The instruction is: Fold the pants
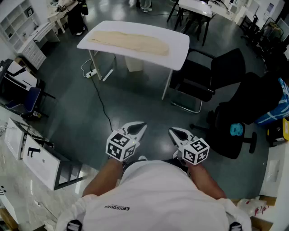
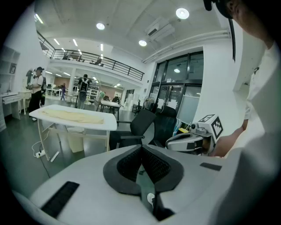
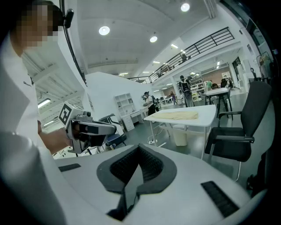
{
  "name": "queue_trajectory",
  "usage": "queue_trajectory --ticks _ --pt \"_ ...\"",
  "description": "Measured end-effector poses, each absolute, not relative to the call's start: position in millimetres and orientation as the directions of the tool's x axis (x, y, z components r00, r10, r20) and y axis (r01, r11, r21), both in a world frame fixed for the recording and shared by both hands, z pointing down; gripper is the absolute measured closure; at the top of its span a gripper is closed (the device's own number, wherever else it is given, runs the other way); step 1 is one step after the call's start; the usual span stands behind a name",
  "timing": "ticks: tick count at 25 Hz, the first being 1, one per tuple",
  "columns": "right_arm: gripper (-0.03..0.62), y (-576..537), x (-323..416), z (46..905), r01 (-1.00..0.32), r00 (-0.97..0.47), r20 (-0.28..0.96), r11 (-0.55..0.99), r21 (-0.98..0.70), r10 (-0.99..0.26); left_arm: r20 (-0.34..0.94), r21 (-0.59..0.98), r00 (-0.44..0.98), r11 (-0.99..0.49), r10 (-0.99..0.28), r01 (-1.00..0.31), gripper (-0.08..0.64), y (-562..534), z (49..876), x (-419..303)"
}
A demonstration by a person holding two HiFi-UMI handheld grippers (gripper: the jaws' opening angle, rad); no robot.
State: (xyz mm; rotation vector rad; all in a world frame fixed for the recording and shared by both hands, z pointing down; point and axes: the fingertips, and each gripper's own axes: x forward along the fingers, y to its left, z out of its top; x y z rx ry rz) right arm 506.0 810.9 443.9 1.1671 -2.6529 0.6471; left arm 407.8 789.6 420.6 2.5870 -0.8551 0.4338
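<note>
One pair of pale cream pants (image 1: pixel 128 43), spread flat and lengthwise, lightly rumpled and unfolded, on a white worktop (image 1: pixel 179 45) at upper centre of the head view. Most of the worktop's length covered, bare white at its right end. Well apart from both claws.

Left claw (image 1: pixel 137 129) and right claw (image 1: pixel 177 133) low in the frame, side by side above the floor (image 1: pixel 72 90), just ahead of a white shirt (image 1: pixel 153 198). Each pinched fully together, nothing between the pads.

Glossy grey-green floor all round, with a black cable (image 1: pixel 101 101) trailing from beneath the worktop toward the lower centre. Pale bin (image 1: pixel 134 63) tucked under the worktop. Black office chairs (image 1: pixel 212 81) to the right, white shelving (image 1: pixel 18 20) at upper left. Railed mezzanine (image 2: pixel 101 59) and round ceiling lights (image 2: pixel 182 13) in the left gripper view, with several people standing in the distance beyond the worktop.
</note>
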Motion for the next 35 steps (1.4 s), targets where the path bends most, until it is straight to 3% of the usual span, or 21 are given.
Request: queue_trajectory --ticks 17,35 --pt "0.574 805.3 494.6 449.6 -0.754 -0.657 0.368 0.571 -0.324 -0.658 0.407 0.304 0.776 -0.73 -0.481 -0.612 0.532 788.2 428.2 397.1" --pt "0.575 805.8 471.0 445.0 -0.735 -0.678 0.333 0.594 -0.327 -0.655 0.404 0.272 0.771 -0.74 -0.492 -0.615 0.531 788.4 428.5 377.8"
